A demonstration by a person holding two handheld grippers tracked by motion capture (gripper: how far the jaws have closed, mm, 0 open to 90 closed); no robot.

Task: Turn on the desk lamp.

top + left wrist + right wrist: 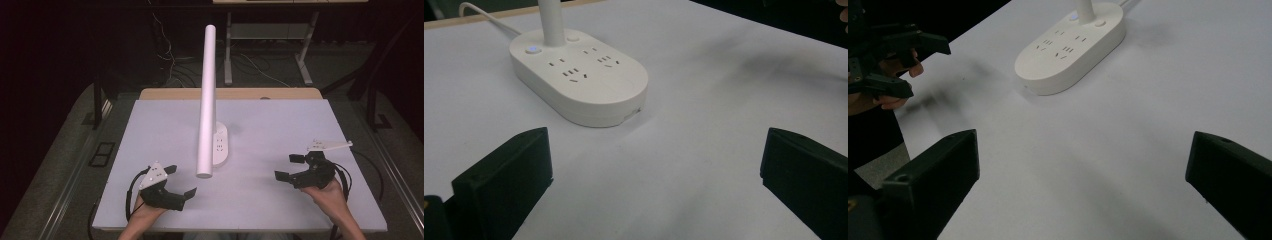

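Centrally on the white worktop (300,125) stands a desk lamp with a power-strip base (220,146): an oval white housing bearing socket slots and two small buttons beside the foot of its stem. From that foot a long white lamp arm (206,100) rises and leans toward the person, its free end overhanging the worktop at about 6 o'clock from the base. A white cord (484,14) leaves the base toward the far edge.

Left gripper (170,186): at roughly 7 o'clock from the base, well apart from it, jaws spread wide and holding nothing; in the left gripper view the base lies ahead at about 11 o'clock between the two black jaws.

Right gripper (289,167): at roughly 4 o'clock from the base, also well apart, jaws likewise wide apart and empty; in the right gripper view the base sits ahead at about 12 o'clock.

Judged step: the approach has not begun, both tools resting near the worktop's near edge and aimed at the lamp. The next move probably calls for one gripper to advance on the base or arm while the other steadies it, since the tall leaning arm could tip the unit.
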